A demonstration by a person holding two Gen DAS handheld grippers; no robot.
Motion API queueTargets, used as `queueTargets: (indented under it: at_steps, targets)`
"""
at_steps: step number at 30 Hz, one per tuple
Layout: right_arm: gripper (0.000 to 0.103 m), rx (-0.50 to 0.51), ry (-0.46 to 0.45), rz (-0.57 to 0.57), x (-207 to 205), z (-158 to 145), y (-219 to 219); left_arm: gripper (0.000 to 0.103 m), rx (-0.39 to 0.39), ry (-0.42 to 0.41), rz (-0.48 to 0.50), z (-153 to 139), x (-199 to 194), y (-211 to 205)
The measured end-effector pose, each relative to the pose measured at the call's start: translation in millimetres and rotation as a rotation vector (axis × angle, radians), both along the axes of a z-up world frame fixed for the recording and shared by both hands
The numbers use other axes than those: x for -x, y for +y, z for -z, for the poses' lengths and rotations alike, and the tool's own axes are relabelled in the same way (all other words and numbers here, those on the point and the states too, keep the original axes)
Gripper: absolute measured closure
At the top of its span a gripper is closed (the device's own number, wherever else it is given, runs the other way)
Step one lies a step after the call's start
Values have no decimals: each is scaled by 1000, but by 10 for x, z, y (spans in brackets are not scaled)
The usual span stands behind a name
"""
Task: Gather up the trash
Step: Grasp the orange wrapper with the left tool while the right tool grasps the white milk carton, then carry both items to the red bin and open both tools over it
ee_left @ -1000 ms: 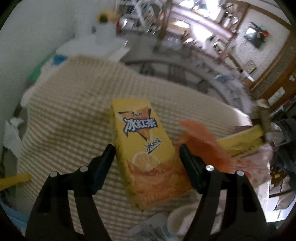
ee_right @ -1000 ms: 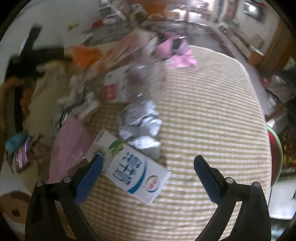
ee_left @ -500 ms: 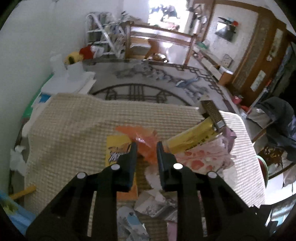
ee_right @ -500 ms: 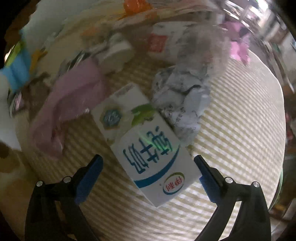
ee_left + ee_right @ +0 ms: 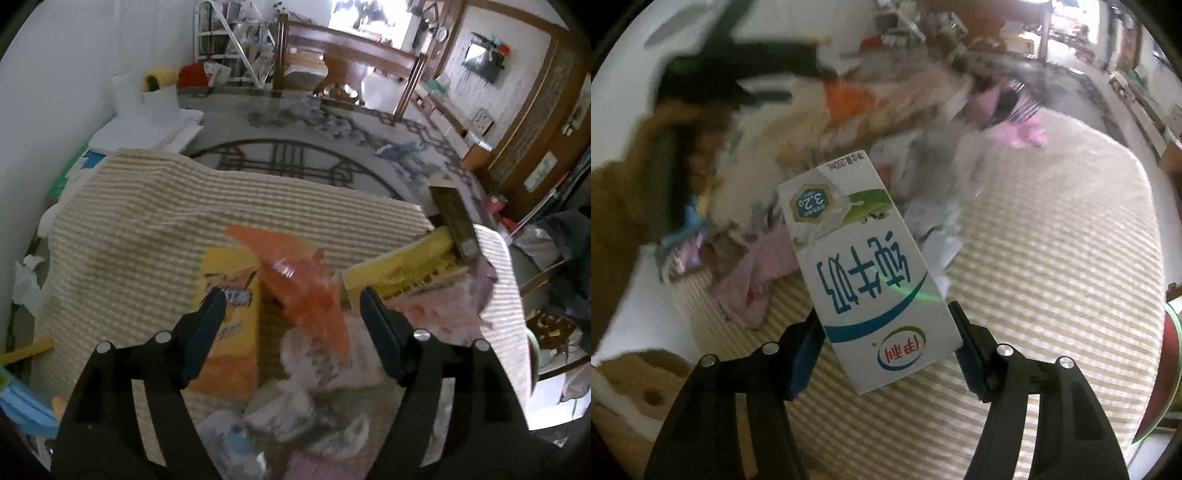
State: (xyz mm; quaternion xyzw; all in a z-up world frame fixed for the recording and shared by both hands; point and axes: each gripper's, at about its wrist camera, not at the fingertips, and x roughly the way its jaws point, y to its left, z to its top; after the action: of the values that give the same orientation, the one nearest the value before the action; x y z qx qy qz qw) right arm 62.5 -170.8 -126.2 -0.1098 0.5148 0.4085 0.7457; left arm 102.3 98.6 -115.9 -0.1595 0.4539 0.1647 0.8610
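Note:
Trash is piled on a striped beige cloth (image 5: pixel 147 221). In the left wrist view a yellow tea carton (image 5: pixel 229 332) lies flat beside an orange plastic wrapper (image 5: pixel 299 280). My left gripper (image 5: pixel 291 295) hovers above them, its jaws opening and touching nothing. In the right wrist view my right gripper (image 5: pixel 884 317) has its jaws closing on a white milk carton (image 5: pixel 864 269). Both pads touch the carton's sides near its bottom end, and it tilts up off the cloth (image 5: pixel 1052 295).
A long yellow box (image 5: pixel 399 266), pink wrappers (image 5: pixel 436 306) and crumpled paper (image 5: pixel 303 369) lie right of and below the left gripper. Behind the milk carton sit crumpled foil (image 5: pixel 934 221) and a pink bag (image 5: pixel 753 273). A red and green round thing (image 5: pixel 1171 350) is past the cloth's right edge.
The left gripper let go of the yellow carton, pulled back, shut on nothing and opened again. The right gripper came down around the milk carton, closed on it and raised it.

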Motion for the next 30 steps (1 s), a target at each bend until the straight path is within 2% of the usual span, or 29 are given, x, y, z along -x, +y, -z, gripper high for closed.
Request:
queueTargets:
  at_steps: [1,2,4,6,9,13,16,18,23,27,30]
  targets:
    - [40,-9,-9,12,-39,-63,-73,62,27,26,-9,66,-90,15]
    - [40,-20,-20,29,5,-125,-130,79,52,38,-14,102,-126,27]
    - [40,-48,-40,81,13,-248,-269,83,90,34,-32,140,-161,35]
    - [40,-76,-56,142,-116,-373,-465,85,58,20,-38,102,-158,-18]
    - [40,-94,-82,227,-135,-394,-678,85,21,-44,-43,-81,-82,-163]
    - [40,-74,-104,423,-419,-367,-1187,85,-26,-178,15,-545,15,-610]
    - [40,-38,-64,617,-672,-260,-1772,85,-19,-245,92,-777,-2,-1037]
    - [40,-20,10,746,-829,-98,-2226,85,20,-262,159,-843,-48,-1334]
    - [40,47,156,898,-918,346,-2936,85,84,-229,398,-762,-237,-2336]
    - [40,72,227,939,-856,572,-3215,85,157,-127,580,-451,-416,-3109]
    - [40,74,246,959,-859,685,-3304,85,171,-45,690,-174,-514,-3665]
